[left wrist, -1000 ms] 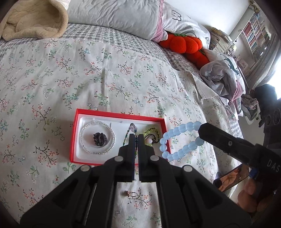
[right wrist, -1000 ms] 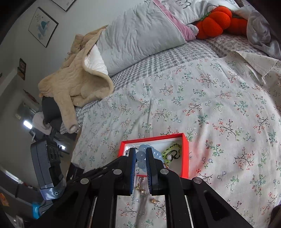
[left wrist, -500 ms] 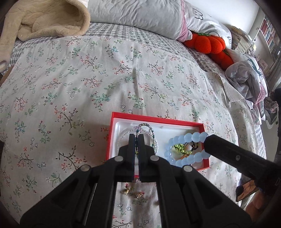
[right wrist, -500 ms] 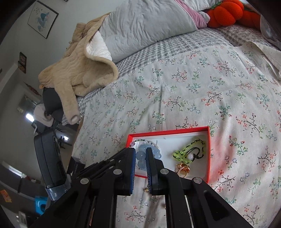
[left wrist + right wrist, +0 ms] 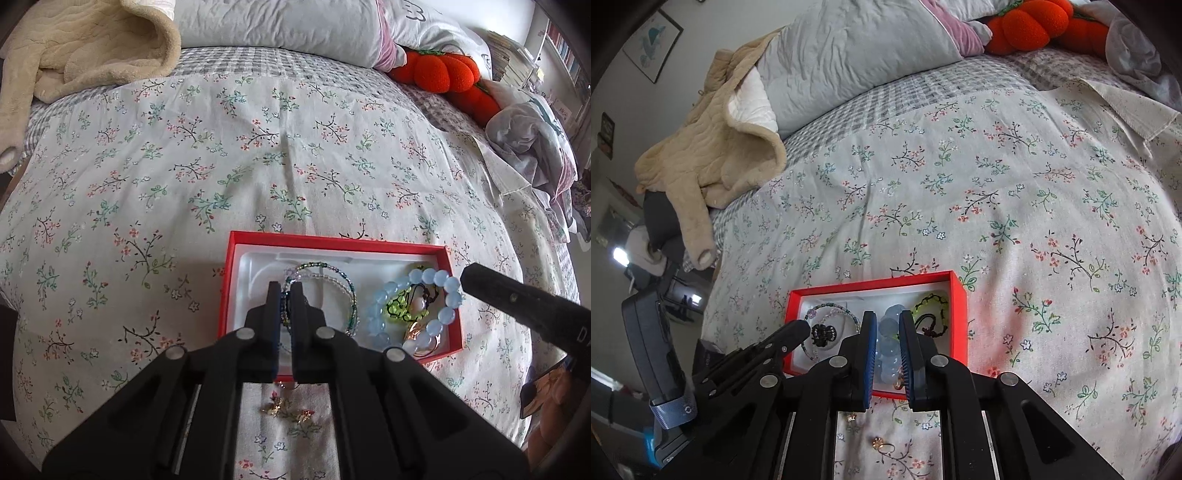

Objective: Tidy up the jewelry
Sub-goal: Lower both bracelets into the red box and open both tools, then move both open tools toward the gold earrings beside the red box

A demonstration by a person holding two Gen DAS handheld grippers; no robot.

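A red jewelry box (image 5: 334,242) with a white liner lies on the floral bedspread; it also shows in the right wrist view (image 5: 956,314). My left gripper (image 5: 284,291) is shut on a thin green beaded necklace (image 5: 332,269) that droops into the box's left half. My right gripper (image 5: 886,325) is slightly open over the box, with the pale blue bead bracelet (image 5: 432,280) lying between and below its fingers. The bracelet rests in the box's right half on a yellow-green cord necklace (image 5: 399,312). A dark hair clip (image 5: 823,333) sits in the box's left half.
Small gold earrings (image 5: 288,408) lie on the bedspread in front of the box, also seen in the right wrist view (image 5: 881,443). A beige blanket (image 5: 74,48), grey pillows (image 5: 280,26) and an orange plush (image 5: 439,72) lie at the head of the bed.
Both grippers have come down over the box. The blue bracelet has gone from hanging in the right gripper to lying in the box, and the right fingers have parted.
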